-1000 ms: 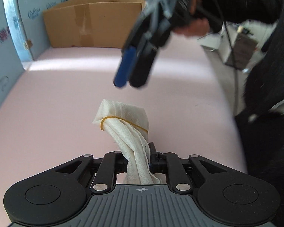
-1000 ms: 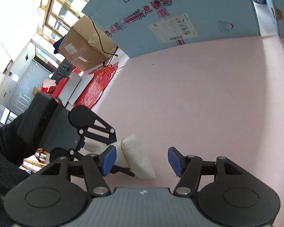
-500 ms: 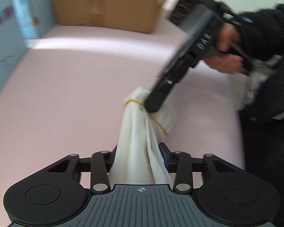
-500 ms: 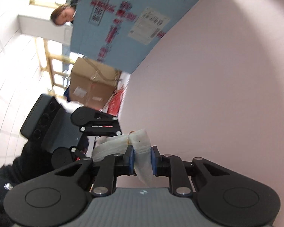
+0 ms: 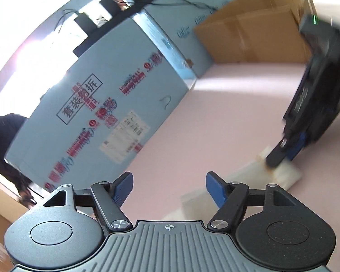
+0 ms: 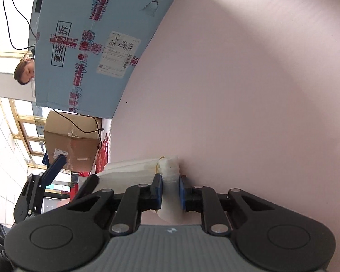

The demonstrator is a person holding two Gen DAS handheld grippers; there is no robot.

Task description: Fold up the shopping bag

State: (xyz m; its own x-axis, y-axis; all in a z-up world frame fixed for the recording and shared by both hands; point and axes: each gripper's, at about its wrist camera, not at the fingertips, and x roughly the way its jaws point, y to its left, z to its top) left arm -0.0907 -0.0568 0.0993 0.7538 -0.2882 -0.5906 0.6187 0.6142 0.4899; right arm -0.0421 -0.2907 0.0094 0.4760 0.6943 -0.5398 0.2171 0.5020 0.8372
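a blue printed box [image 5: 97, 104] and a brown carton [image 5: 249, 38] edge the pink bench [image 6: 238, 90] from 9 to 1 o'clock. the right edge of the left view is blurred. the left hand-held gripper [image 5: 168, 187] stands half open, holding nothing. the right hand-held gripper [image 6: 170, 191] pinches the white banded shopping bag [image 6: 170, 170] lying on the bench, its other end cut off.
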